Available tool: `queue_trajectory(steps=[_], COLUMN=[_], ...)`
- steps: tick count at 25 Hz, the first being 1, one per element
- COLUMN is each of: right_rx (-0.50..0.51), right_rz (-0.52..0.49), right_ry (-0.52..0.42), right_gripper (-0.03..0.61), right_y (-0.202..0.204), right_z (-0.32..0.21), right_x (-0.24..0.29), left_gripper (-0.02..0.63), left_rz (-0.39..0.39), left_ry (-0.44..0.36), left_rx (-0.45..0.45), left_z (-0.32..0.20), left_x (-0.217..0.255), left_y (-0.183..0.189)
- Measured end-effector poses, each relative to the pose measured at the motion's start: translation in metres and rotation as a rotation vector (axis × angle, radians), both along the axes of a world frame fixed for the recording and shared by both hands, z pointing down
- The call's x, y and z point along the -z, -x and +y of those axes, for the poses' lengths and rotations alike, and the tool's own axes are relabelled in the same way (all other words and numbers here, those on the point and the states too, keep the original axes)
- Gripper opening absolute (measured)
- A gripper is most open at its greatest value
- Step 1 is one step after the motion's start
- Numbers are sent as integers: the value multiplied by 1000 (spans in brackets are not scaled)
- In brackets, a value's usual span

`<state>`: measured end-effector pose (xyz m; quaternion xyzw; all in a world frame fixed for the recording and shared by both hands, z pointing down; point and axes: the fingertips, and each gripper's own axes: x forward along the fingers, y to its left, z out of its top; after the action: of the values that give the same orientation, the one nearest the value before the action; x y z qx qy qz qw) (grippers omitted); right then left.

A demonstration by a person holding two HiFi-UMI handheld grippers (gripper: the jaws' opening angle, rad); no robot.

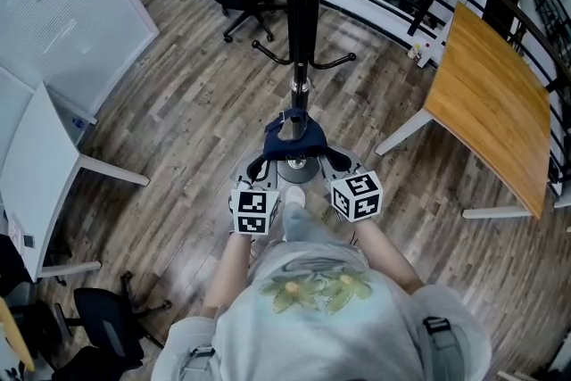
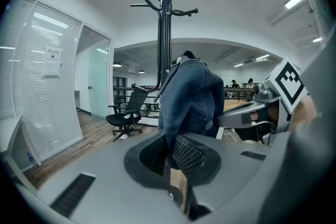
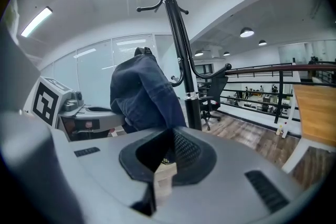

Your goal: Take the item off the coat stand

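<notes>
Hanging denim garment (image 2: pixel 191 97) | long axis upright | left tool (image 2: pixel 171 157), right tool (image 3: pixel 167 156) clamping it

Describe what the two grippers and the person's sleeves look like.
The left gripper and right gripper have smooth grey shells with dark, mesh-textured pads. Each carries a white cube printed with black square markers. The person wears a pale short-sleeved T-shirt.
</notes>
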<state>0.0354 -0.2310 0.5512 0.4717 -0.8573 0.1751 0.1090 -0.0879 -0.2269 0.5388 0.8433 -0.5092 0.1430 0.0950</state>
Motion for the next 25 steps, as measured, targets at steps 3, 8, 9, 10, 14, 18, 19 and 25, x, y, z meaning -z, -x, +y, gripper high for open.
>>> queue_trajectory(steps=[3,8,9,10,14,18,19,25], right_rx=[-1,6,8,10,16,24,26,36], right_rz=[-22,-46,-48,-51,-63,-63,-62,-57], right_ry=[-2,3,4,5,13,20,20,20], right_gripper=[14,13,12,12,12,12,12,12], right_y=[1,2,2,2,1,2,1,1], right_z=[9,25,28,31,40,48,49,57], right_x=[6,12,13,13,15,15,15,14], left_gripper=[21,21,21,21,21,21,21,21], left_rz=[4,37,45,57,92,100,102,123], left_ry=[-14,-1,-1,1,8,13,11,11], left_rx=[0,-6,-8,-10,-16,-18,-18,-10], left_z=[9,24,26,29,39,47,49,56], left_x=[5,12,13,13,13,13,13,12], left_y=[0,0,0,0,-2,-1,-2,-3])
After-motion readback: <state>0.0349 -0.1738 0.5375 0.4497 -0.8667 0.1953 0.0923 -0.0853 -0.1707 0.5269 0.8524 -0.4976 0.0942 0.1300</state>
